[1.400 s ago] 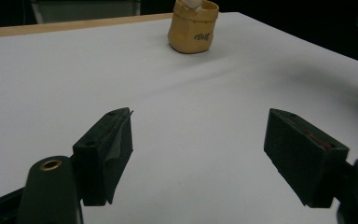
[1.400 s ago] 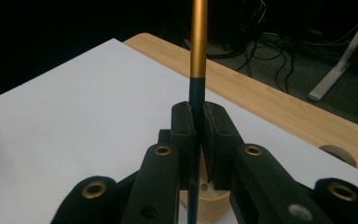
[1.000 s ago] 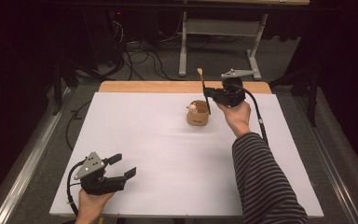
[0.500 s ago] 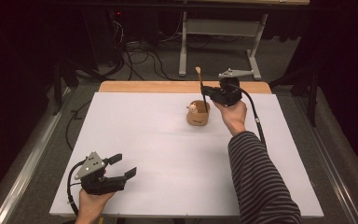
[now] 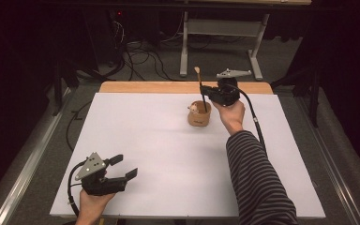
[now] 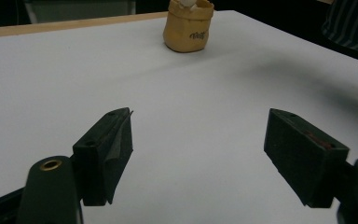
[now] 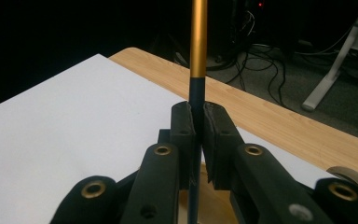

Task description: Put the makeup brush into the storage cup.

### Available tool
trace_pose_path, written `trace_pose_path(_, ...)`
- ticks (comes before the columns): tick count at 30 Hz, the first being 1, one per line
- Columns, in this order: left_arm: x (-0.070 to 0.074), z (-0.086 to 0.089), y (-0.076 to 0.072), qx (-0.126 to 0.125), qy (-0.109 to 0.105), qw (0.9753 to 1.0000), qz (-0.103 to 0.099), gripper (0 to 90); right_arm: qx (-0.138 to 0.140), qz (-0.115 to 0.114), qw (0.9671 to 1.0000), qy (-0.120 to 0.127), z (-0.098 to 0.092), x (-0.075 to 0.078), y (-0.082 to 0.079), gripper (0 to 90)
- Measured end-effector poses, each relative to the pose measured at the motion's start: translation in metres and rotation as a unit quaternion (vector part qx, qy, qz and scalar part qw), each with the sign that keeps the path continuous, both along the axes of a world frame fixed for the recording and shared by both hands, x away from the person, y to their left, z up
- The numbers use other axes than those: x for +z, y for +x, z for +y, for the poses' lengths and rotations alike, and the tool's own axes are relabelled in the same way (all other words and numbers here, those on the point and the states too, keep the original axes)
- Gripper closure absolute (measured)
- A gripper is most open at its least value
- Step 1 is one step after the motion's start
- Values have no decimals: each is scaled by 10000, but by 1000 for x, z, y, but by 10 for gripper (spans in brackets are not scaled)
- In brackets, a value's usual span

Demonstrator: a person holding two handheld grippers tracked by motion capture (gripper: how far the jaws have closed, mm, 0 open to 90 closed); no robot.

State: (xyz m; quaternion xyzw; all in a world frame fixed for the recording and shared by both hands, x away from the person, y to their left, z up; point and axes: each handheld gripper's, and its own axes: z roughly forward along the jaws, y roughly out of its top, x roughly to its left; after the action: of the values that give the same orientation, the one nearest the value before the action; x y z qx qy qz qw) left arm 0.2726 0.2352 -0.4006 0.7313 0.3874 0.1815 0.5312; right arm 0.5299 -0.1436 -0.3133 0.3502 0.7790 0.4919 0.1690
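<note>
A small tan pot [image 5: 199, 116] stands on the white sheet toward the far side, with something pale inside it [image 5: 194, 108]. My right gripper [image 5: 206, 92] hovers just above the pot, shut on a thin brush handle [image 5: 200, 86] that stands nearly upright. The handle's lower end reaches into the pot. In the right gripper view the pads [image 7: 184, 126] of my right gripper [image 7: 199, 116] clamp the handle's black part, and its gold part [image 7: 198, 37] rises above. My left gripper [image 5: 124, 166] rests open at the near left, holding nothing. In the left gripper view, the left gripper [image 6: 198, 154] faces the pot [image 6: 186, 30] from far off.
The white sheet [image 5: 145, 154] covers most of the table, leaving a wooden strip [image 5: 145, 87] along the far edge. Beyond it are floor cables [image 5: 136, 51] and a desk's metal legs [image 5: 183, 51]. A striped sleeve [image 5: 258, 183] crosses the right side.
The right gripper and its brush have drifted slightly left above the pot. The left gripper has stayed where it was.
</note>
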Motion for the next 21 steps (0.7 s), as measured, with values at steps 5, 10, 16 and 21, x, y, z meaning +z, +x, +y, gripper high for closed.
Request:
trace_pose_path(5,0,1,0,-1,-18,10000,-1,244,-44,38,10000,-7,1,-3,3,854)
trace_pose_path(10,0,0,0,-2,-25,10000,-4,244,-60,8,10000,-58,3,-7,4,854)
trace_pose_path(16,0,1,0,-10,-37,10000,-7,244,-54,17,9999,-104,5,-14,8,854)
trace_pose_path(21,0,1,0,-18,-36,10000,-8,244,-42,67,9999,-120,9,-19,10,854)
